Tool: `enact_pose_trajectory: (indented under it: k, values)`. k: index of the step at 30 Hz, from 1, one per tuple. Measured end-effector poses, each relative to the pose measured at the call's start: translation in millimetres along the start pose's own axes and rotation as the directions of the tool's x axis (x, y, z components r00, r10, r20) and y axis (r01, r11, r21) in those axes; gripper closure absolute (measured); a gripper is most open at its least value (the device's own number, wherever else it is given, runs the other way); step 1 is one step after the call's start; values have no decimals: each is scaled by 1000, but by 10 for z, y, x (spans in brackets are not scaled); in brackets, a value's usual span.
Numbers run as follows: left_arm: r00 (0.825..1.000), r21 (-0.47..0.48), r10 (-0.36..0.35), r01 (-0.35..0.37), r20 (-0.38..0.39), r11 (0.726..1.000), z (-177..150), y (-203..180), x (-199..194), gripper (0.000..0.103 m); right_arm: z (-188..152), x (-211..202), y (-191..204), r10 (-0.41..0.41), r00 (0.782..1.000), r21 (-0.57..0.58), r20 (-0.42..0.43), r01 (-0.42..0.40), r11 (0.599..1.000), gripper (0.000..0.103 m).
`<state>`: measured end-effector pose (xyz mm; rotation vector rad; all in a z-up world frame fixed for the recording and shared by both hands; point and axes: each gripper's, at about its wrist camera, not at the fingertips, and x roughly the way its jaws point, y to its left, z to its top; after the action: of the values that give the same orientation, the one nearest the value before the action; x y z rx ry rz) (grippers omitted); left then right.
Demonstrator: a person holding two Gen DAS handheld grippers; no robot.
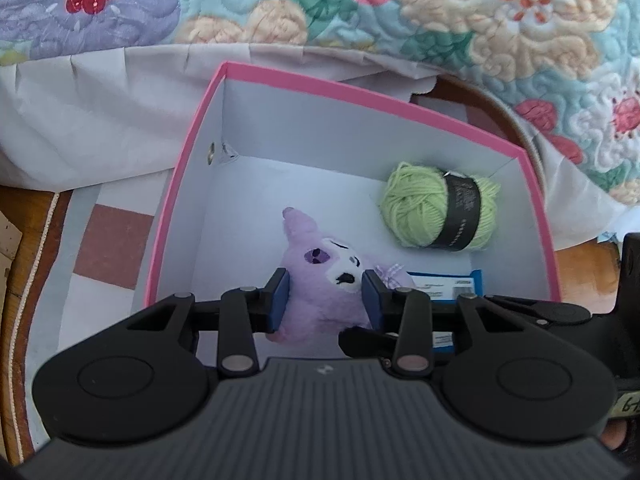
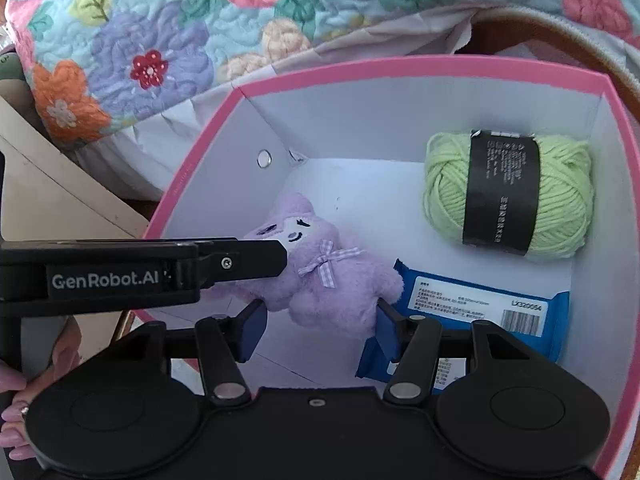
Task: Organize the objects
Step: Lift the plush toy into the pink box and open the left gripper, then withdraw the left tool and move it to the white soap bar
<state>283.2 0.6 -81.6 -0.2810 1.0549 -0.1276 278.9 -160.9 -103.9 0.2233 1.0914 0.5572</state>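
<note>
Plush toy (image 1: 320, 292) clamped by left tool (image 1: 325, 294) | right tool (image 2: 318, 326) apart | barcode on blue pack (image 2: 480, 308): right view only

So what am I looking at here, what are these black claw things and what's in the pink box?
Each black claw is a hand-held gripper a person carries, with a camera looking along its fingers; one picture comes from each. The left hand-held gripper pinches a purple plush toy by its head inside the pink box. The right hand-held gripper straddles the toy's lower body, not clearly pressing it. Also in the box: a green yarn ball and a blue packet.
</note>
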Motion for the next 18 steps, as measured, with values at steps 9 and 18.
enact_pose_trajectory:
  k: [9, 18]
  values:
    - [996, 8, 91, -90, -9, 996, -95, 36, 134, 66, -32, 197, 2, -34, 998, 19, -49, 35, 999, 40]
    - [996, -2, 85, -85, 32, 996, -112, -13, -243, 64, -84, -113, -61, -42, 999, 38, 20, 41, 998, 40]
